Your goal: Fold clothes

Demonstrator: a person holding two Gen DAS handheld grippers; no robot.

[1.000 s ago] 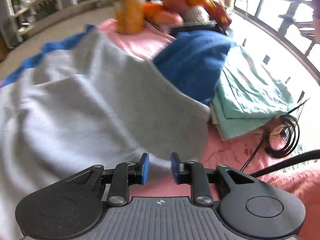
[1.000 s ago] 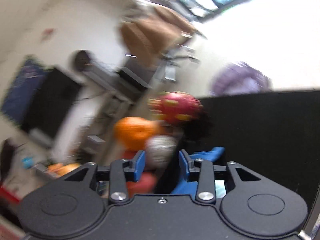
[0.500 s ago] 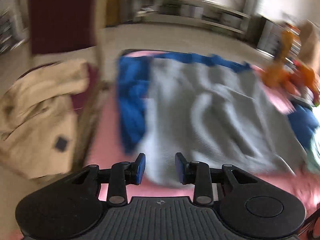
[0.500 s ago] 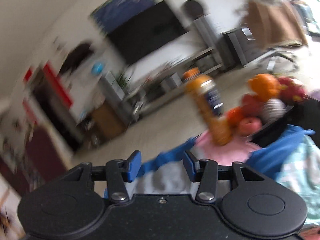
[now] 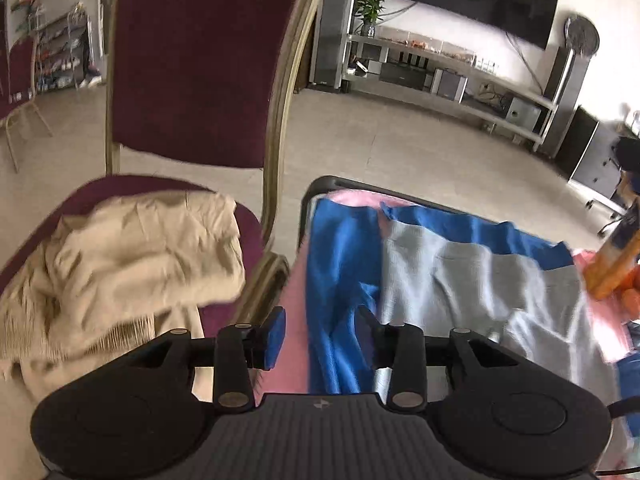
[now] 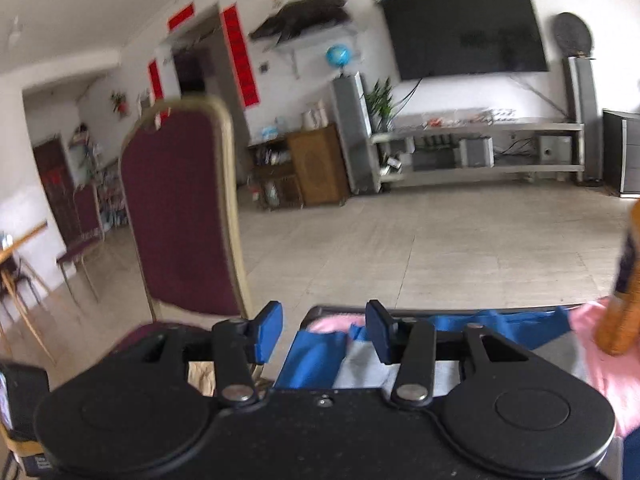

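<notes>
Left gripper: jaws opening, empty, above blue cloth | right gripper: spread, empty | grey garment lies flat | beige garment on chair

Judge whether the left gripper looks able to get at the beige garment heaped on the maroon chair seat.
Probably yes. The left gripper, jaws opening and empty, hangs beside the beige garment on the maroon chair; nothing lies between them, though the chair's gold frame stands close.
</notes>
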